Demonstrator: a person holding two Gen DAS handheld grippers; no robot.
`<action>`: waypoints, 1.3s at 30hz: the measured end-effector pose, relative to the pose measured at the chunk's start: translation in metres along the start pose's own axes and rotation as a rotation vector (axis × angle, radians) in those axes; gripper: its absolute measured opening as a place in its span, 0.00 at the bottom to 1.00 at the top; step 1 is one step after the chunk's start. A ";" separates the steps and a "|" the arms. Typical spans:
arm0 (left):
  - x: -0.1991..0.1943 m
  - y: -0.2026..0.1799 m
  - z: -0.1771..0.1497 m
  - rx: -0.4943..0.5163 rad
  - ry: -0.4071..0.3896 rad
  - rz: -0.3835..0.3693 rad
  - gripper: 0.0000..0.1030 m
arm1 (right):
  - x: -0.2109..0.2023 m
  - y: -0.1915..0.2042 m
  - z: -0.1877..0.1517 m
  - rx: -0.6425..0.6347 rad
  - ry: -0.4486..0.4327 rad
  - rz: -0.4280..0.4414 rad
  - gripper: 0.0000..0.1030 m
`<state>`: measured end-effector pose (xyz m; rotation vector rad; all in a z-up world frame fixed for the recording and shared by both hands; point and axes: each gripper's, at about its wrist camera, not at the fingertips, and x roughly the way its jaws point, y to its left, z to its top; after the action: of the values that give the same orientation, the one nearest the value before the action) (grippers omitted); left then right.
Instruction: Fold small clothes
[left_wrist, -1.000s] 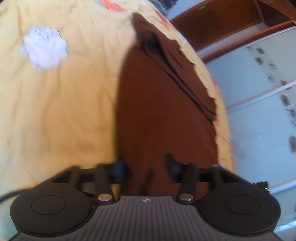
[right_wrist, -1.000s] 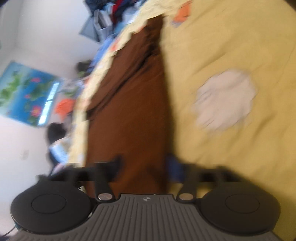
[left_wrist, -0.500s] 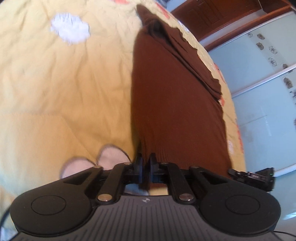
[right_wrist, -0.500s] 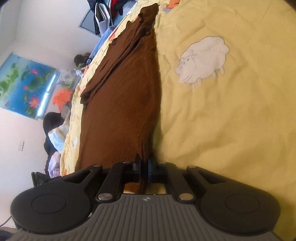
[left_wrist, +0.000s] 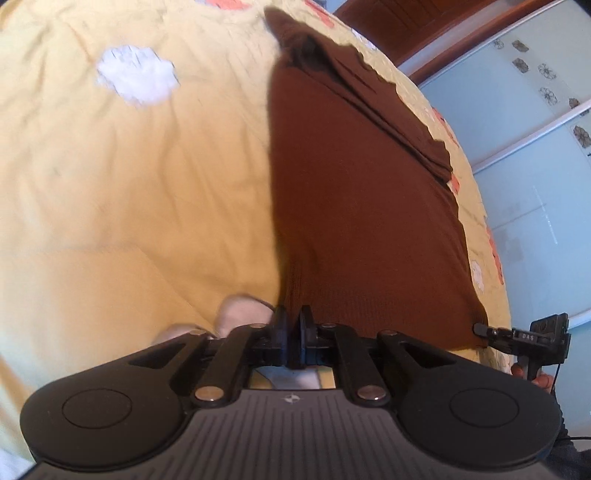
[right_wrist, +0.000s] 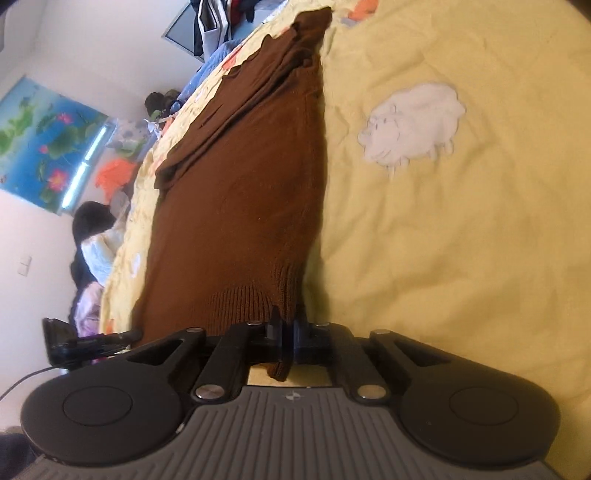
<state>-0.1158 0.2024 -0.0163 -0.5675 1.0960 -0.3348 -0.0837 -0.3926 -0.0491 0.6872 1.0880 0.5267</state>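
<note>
Sweater (left_wrist: 362, 206), brown knit, lies lengthwise on the bed's yellow sheet (left_wrist: 129, 206), folded narrow, sleeve layers stacked along its far long side close to the bed edge. Left gripper (left_wrist: 291, 325) is clamped on the ribbed hem corner at the sweater's inner edge; its jaws have just been closing, cloth is pinched between the fingers (left_wrist: 280, 328). Right gripper (right_wrist: 287, 328) is also clamped on the hem at the opposite corner, jaws just closed to nearly touching, a fold of ribbed hem (right_wrist: 240, 302) bunched up ahead of them and a bit of knit hanging below the fingers (right_wrist: 275, 328). In the left wrist view the sweater's outer edge runs just beside the bed's edge, with a pale blue sliding door (left_wrist: 524, 184) beyond; little room that side. Other side is wide open sheet, wrinkled, with a white sheep print (right_wrist: 410, 125) well apart from the sweater. In the right wrist view the bed's edge is near the sweater's left side; clutter, a pile of clothes (right_wrist: 110, 173) and a lotus poster (right_wrist: 44, 144) sit past it. Each wrist view catches the other gripper's tip at the frame's side, near the hem. View is slightly blurred.
</note>
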 end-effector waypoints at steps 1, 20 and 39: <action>-0.007 0.005 0.010 -0.024 -0.026 0.021 0.13 | 0.003 0.002 0.003 0.003 0.020 0.005 0.10; 0.194 -0.113 0.233 0.487 -0.332 0.441 0.67 | 0.175 0.093 0.238 -0.571 -0.253 -0.469 0.82; 0.302 -0.204 0.351 0.754 -0.217 0.480 0.52 | 0.248 0.124 0.379 -0.543 -0.158 -0.351 0.83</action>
<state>0.3347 -0.0275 -0.0023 0.3239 0.7827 -0.2326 0.3536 -0.2285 0.0011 0.0560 0.8385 0.4276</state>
